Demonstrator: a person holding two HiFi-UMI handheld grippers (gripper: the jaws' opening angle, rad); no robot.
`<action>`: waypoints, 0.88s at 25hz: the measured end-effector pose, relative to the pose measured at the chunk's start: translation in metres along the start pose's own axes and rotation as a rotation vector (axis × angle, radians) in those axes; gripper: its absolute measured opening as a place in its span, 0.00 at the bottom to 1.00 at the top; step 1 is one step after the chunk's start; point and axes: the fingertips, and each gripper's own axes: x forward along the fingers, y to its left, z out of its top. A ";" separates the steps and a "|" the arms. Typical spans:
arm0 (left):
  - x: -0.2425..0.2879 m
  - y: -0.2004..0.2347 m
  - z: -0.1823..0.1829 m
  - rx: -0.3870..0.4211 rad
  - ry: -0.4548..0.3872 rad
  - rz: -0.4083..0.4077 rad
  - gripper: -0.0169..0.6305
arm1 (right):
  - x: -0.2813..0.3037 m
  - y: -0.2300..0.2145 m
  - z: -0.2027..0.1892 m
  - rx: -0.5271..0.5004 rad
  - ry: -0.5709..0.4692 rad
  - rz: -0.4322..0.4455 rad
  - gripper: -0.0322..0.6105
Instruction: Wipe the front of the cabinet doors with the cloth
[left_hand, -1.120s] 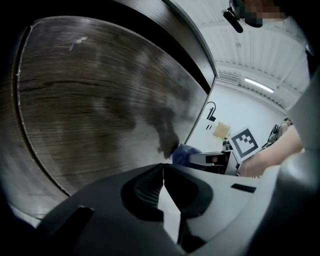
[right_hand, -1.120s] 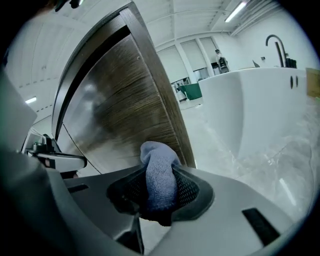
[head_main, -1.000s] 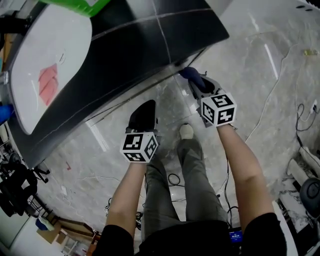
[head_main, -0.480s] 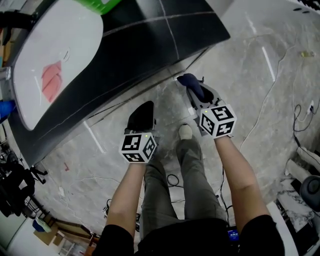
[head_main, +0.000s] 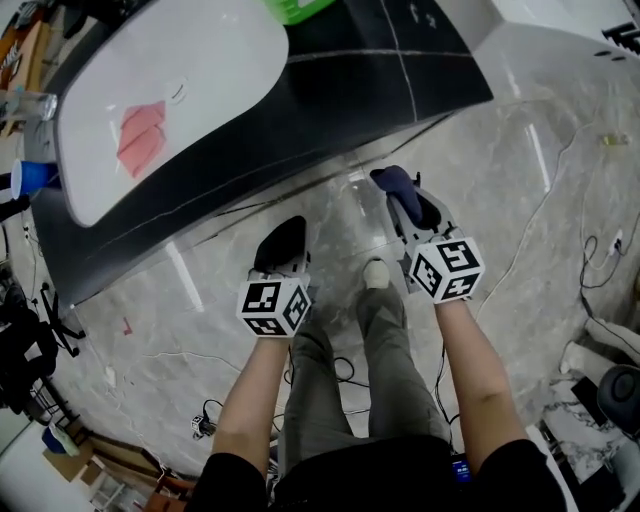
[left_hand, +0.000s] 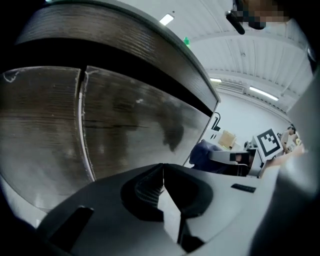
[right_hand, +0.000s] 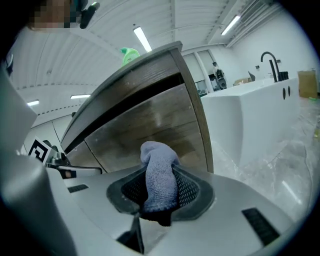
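A: Where's the cloth?

B: In my right gripper (right_hand: 160, 189). Its jaws are clamped on the cloth (right_hand: 159, 172), a grey-blue wad that stands up out of them at the lower centre of the right gripper view.

A: Is it on the doors?

B: It points at them. The brown wood-grain doors (right_hand: 150, 125) fill the frame behind it. In the head view the cloth sits right of centre, near the cabinet's bottom edge, with a strip of floor (head_main: 520, 200) showing between them, so it is not touching.

A: And your other gripper?

B: My left gripper (left_hand: 162, 186) has its jaws pressed together with nothing between them. In the head view it is lower and left of the right one, over the marbled floor and further from the cabinet. Its own view shows a door face across the left and centre, with a pale vertical seam between two doors near the left edge.

A: Anything on top of the cabinet?

B: A white worktop (head_main: 200, 80) in the upper left of the head view, with a pink patch (head_main: 142, 138) on it that I can't identify. A green bottle (head_main: 300, 10) stands at the top edge.
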 end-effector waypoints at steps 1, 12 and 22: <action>-0.007 0.004 0.003 0.001 -0.005 0.007 0.04 | -0.003 0.005 0.004 -0.003 -0.006 -0.002 0.23; -0.089 0.042 0.036 -0.065 -0.070 0.100 0.04 | -0.019 0.071 0.045 0.004 -0.051 -0.009 0.23; -0.159 0.053 0.069 -0.134 -0.132 0.157 0.04 | -0.035 0.145 0.080 0.007 -0.056 0.023 0.23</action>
